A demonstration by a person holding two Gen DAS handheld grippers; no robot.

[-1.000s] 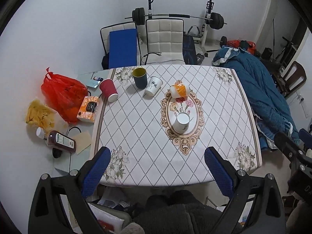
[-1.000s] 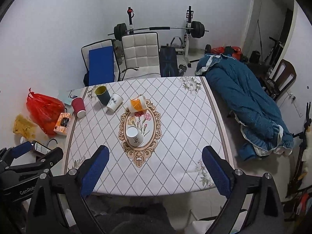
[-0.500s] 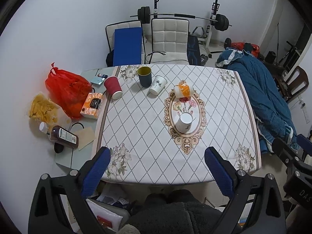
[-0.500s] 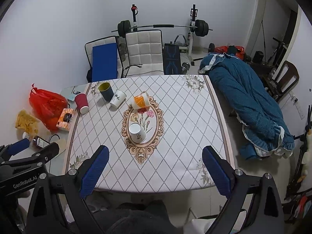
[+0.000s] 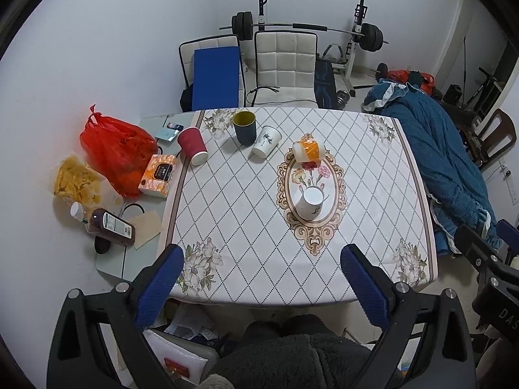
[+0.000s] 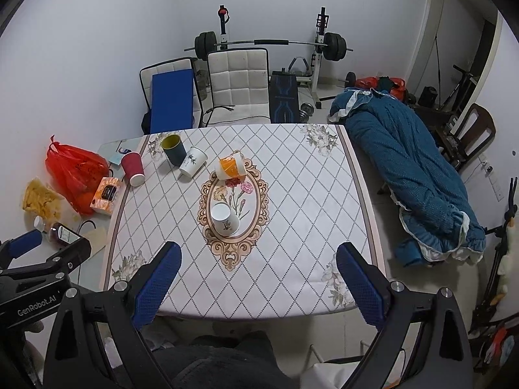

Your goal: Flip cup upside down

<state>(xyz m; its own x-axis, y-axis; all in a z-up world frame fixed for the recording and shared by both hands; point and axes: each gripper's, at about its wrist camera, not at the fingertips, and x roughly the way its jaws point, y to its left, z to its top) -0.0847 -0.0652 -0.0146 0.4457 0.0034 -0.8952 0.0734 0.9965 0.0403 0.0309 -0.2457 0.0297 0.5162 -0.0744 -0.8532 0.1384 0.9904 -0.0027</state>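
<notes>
A white cup with a dark plant print stands upright, mouth up, in the oval medallion of the table. Behind it an orange-and-white cup lies tilted. Further back left are a dark cup with yellow inside, a white printed cup and a red paper cup. My left gripper and right gripper are both open and empty, high above the near table edge.
Left of the table lie a red plastic bag, an orange box, a snack bag and a bottle. Two chairs stand behind the table; a blue blanket lies at right.
Both grippers have risen and pulled back a little, so the table looks smaller and farther. Nothing on the table has moved.
</notes>
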